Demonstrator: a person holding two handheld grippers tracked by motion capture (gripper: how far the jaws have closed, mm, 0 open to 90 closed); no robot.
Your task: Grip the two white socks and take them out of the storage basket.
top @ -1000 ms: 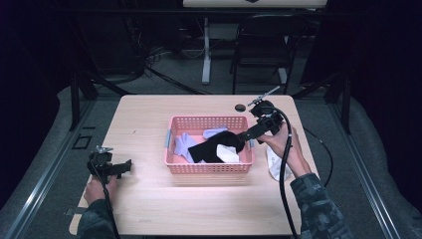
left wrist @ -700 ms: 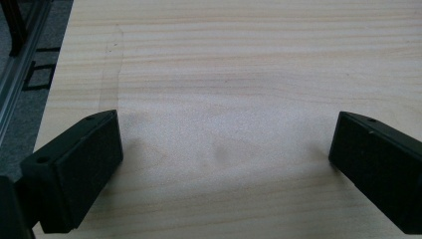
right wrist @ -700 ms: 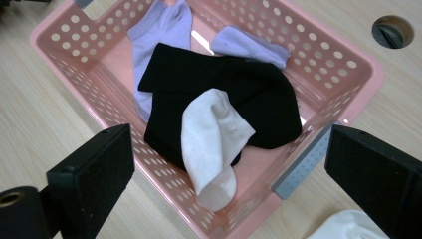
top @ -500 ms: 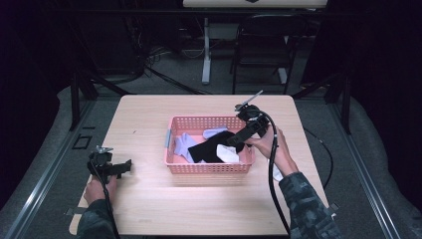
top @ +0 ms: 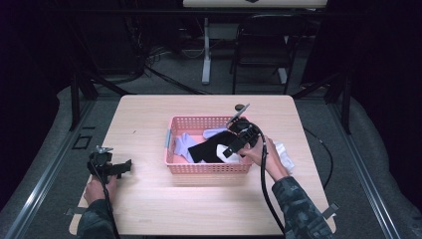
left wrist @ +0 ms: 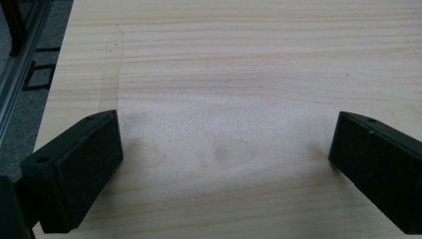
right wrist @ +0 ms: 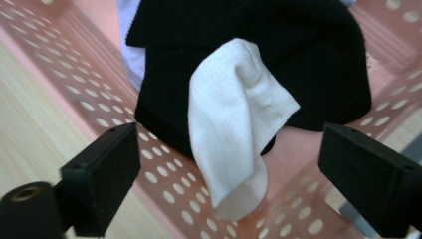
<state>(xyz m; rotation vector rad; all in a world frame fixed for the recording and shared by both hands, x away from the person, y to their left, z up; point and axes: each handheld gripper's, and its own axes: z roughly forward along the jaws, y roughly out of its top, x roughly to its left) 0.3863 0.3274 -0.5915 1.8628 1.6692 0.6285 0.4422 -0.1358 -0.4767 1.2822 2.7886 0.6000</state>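
Note:
A pink perforated basket (top: 171,149) stands mid-table and holds a black sock (top: 206,149), a white sock (top: 230,156) and lavender socks (top: 184,144). My right gripper (top: 229,150) dips into the basket's right part, pointing down. In the right gripper view the white sock (right wrist: 234,119) lies draped over the black sock (right wrist: 308,59), between the jaws of my right gripper (right wrist: 229,164). The jaws have just been closing a little, and the pads stand apart from the sock. My left gripper (top: 127,165) rests at the table's left, and in its own view my left gripper (left wrist: 224,144) stands open over bare wood.
More white socks (top: 284,155) lie on the table just right of the basket, by the right hand. A small dark object (top: 239,106) sits behind the basket. A lavender sock (right wrist: 130,55) peeks out beside the basket wall (right wrist: 74,84). A chair (top: 263,45) stands beyond the table.
The right gripper has moved left and down, from above the basket's right rim into the basket over the white sock. The left gripper has stayed put.

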